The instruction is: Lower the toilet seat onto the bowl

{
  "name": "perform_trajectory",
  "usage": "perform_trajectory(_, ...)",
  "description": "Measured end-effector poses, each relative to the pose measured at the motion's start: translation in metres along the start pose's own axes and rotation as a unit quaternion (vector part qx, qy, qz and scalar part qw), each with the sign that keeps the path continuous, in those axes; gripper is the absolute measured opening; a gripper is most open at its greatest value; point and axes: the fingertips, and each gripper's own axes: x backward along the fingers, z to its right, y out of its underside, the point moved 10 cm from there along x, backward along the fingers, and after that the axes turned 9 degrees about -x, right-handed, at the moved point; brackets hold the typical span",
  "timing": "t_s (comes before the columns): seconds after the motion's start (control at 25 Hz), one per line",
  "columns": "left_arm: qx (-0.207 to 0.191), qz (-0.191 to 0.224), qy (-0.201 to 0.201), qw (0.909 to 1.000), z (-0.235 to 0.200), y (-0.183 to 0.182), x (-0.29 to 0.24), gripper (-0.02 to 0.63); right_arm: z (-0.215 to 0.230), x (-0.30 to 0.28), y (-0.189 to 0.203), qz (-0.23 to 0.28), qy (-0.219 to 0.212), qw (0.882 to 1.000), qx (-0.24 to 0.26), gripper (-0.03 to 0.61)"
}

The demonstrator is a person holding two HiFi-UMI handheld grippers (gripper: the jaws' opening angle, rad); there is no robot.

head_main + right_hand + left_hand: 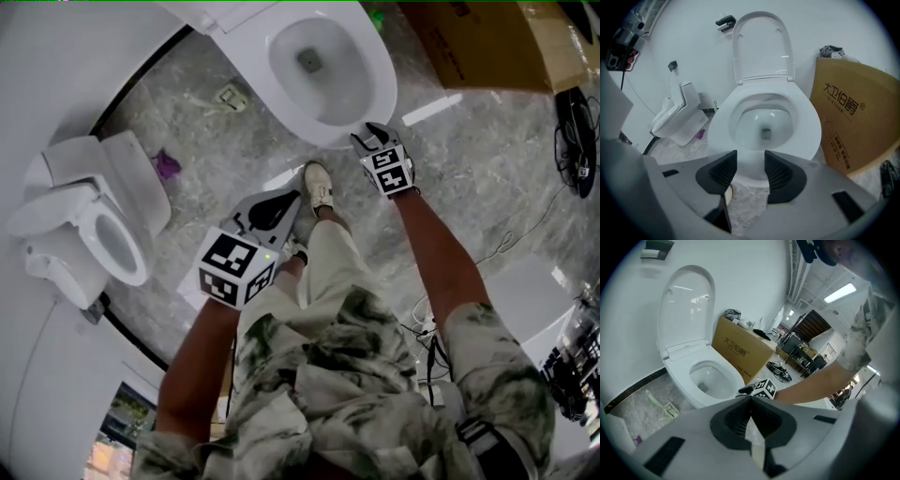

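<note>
A white toilet [328,66] stands at the top of the head view. Its oval seat-and-lid part [761,47] is raised upright against the wall, also seen in the left gripper view [686,305]; I cannot tell seat from lid. The bowl [764,124] lies uncovered. My right gripper [368,133] is at the bowl's front rim, its fingers [724,171] apart with nothing between them. My left gripper [274,210] hangs lower, over the floor near a shoe. It is shut and empty [750,401].
A second white toilet [94,234] sits at the left by a curved wall. A brown cardboard box [487,42] stands right of the bowl. A black fan [577,141] and cables [506,244] lie on the marble floor. The person's legs and shoe [319,187] are below me.
</note>
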Motion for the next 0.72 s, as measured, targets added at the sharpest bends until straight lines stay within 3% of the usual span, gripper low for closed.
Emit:
perform_trajectory(0.2, -0.004, 0.013, -0.004, 0.9999, 0.018, 0.012, 0.013, 0.022, -0.004, 0.014, 0.005, -0.01, -0.001, 1.0, -0.022, 0.218)
perform_trajectory(0.4, -0.013, 0.045, -0.012, 0.9988, 0.051, 0.014, 0.038, 0.023, -0.02, 0.073, -0.001, 0.014, 0.002, 1.0, -0.015, 0.205)
perform_trajectory(0.56, -0.017, 0.077, -0.028, 0.9965, 0.09, 0.023, 0.07, 0.022, -0.05, 0.139, -0.006, 0.05, -0.005, 0.999, -0.009, 0.173)
perform_trajectory(0.72, -0.01, 0.108, -0.049, 0.9929, 0.132, 0.042, 0.107, 0.022, -0.083, 0.209, 0.0, 0.088, -0.003, 0.996, -0.015, 0.099)
